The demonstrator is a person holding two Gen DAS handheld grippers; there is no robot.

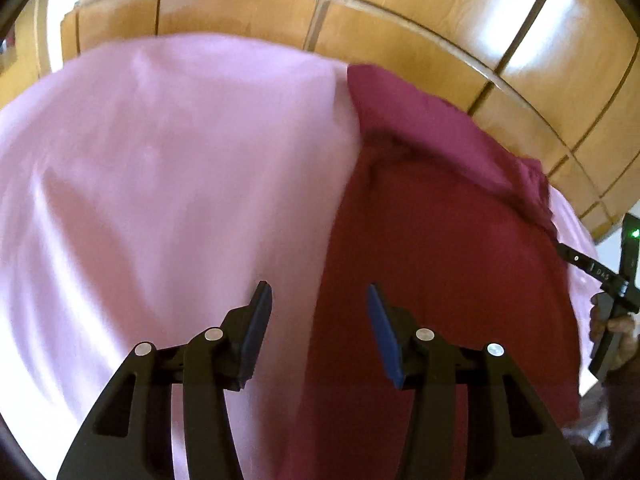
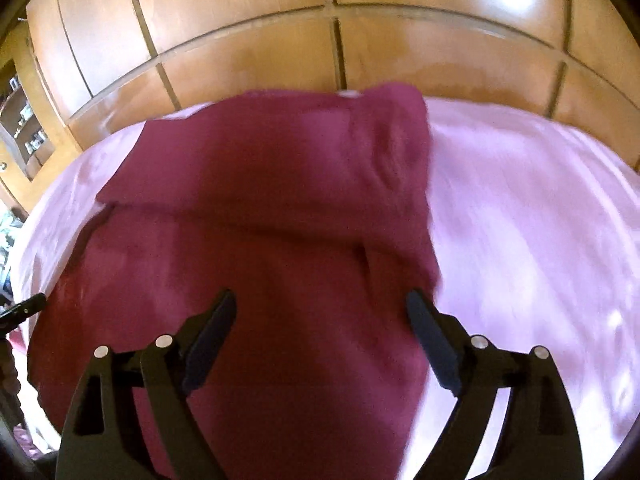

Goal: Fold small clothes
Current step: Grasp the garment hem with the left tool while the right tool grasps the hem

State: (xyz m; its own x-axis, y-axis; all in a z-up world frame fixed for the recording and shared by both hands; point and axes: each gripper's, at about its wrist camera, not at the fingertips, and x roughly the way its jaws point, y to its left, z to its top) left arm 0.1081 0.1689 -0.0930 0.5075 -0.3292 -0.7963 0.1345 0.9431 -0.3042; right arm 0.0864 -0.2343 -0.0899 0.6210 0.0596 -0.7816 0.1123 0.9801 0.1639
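Wooden wardrobe panels (image 2: 248, 12) fill the background, glossy with glare, and in front of them lies a bed under a pale pink sheet (image 1: 152, 168). On that sheet sits the dark red garment (image 2: 256, 240), spread flat with its far end folded back over itself into a thicker band. From my left gripper (image 1: 316, 324) I see the garment off to the right half of the view, its left edge running up between my fingers; my jaws there stand apart and hold nothing, hovering above cloth and sheet. My right gripper (image 2: 322, 340) hangs over the near part of the garment, jaws wide apart, nothing between them. At the far right of the left view, my right hand (image 1: 616, 332) grips its black handle beside the bed's edge. Both views are a bit blurred.
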